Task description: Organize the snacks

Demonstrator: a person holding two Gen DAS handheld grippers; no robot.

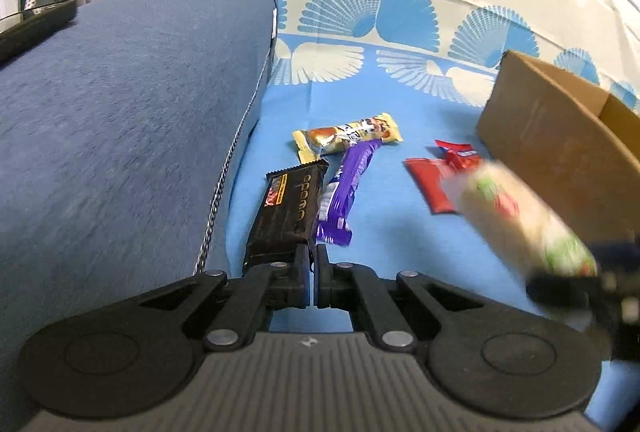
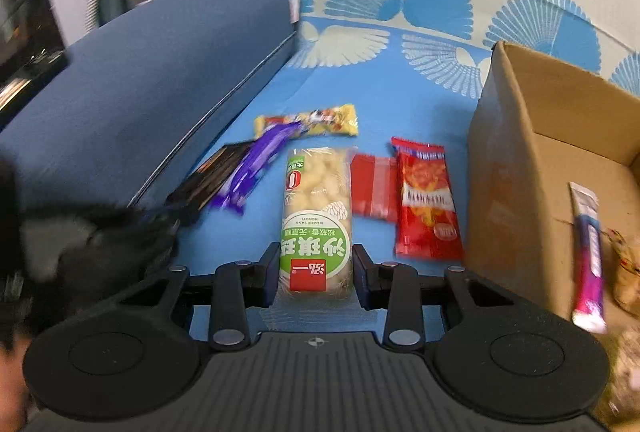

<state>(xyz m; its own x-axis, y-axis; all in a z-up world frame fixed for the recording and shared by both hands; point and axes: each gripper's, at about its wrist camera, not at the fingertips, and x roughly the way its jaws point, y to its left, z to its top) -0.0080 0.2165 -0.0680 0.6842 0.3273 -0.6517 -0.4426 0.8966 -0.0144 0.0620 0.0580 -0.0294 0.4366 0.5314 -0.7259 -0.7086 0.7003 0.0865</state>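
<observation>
Already I have two snacks in hand: my right gripper (image 2: 316,266) has its fingers clamped on the sides of the pale rice-puff pack (image 2: 318,216) with the green label, which juts forward between them, while my left gripper (image 1: 312,272) has its fingers pressed together on the near edge of the dark chocolate bar (image 1: 290,209). Neither has reached the box, so I judge the sorting only partly done. Still lying loose on the blue patterned bedsheet (image 2: 360,83) are the purple bar (image 1: 346,187), the yellow bar (image 1: 348,135) beyond it, the flat red packet (image 2: 374,185) and the red chip bag (image 2: 426,203) just beside the box wall. The cardboard box (image 2: 520,151) stands open to the right of them, and inside it I can see a pink-and-white tube-shaped snack (image 2: 588,252) leaning against the inner wall, plus something brownish at the frame's edge, perhaps another wrapped snack, too blurred for me to name. To the left, a blue cushion (image 1: 132,119) borders the spread, with nothing of the task on it.
</observation>
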